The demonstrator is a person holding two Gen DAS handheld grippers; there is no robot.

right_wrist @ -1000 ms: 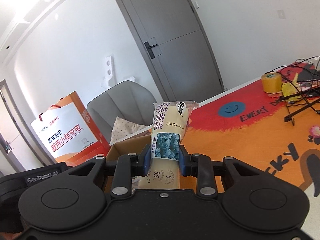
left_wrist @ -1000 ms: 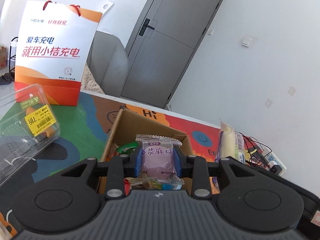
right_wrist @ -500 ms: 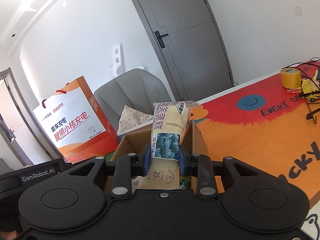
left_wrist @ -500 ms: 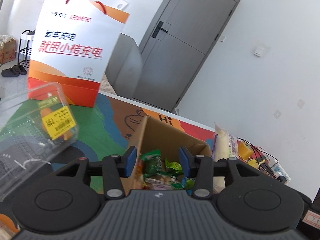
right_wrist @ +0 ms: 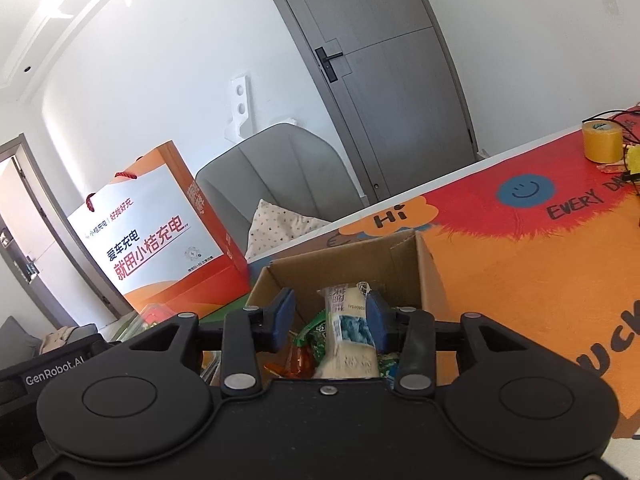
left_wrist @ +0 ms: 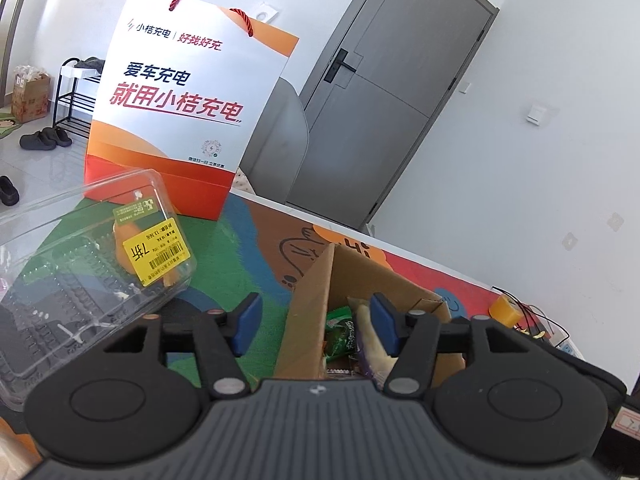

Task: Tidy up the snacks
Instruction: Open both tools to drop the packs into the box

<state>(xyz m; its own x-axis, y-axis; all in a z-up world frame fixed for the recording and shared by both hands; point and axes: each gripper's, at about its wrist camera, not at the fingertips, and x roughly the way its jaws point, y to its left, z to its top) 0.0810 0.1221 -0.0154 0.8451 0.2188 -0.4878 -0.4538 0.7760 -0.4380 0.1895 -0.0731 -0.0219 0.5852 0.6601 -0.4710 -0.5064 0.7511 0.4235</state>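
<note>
An open cardboard box (right_wrist: pixel 430 276) holds several snack packets. In the right wrist view my right gripper (right_wrist: pixel 330 322) is open above the box, and a blueberry cake packet (right_wrist: pixel 350 332) drops between its blue pads, touching the right one. In the left wrist view my left gripper (left_wrist: pixel 314 322) is open and empty, over the box's left wall (left_wrist: pixel 308 312). Green packets (left_wrist: pixel 340 336) and the pale cake packet (left_wrist: pixel 374 344) lie inside the box.
A clear plastic clamshell (left_wrist: pixel 80 272) with a yellow price sticker lies left of the box. An orange and white paper bag (left_wrist: pixel 188 116) stands behind it. A yellow tape roll (right_wrist: pixel 602 142) and cables sit at the far right of the colourful mat.
My right gripper has opened over the box and released the blueberry cake packet, which is dropping in. My left gripper, open since letting its purple packet go, has shifted left.
</note>
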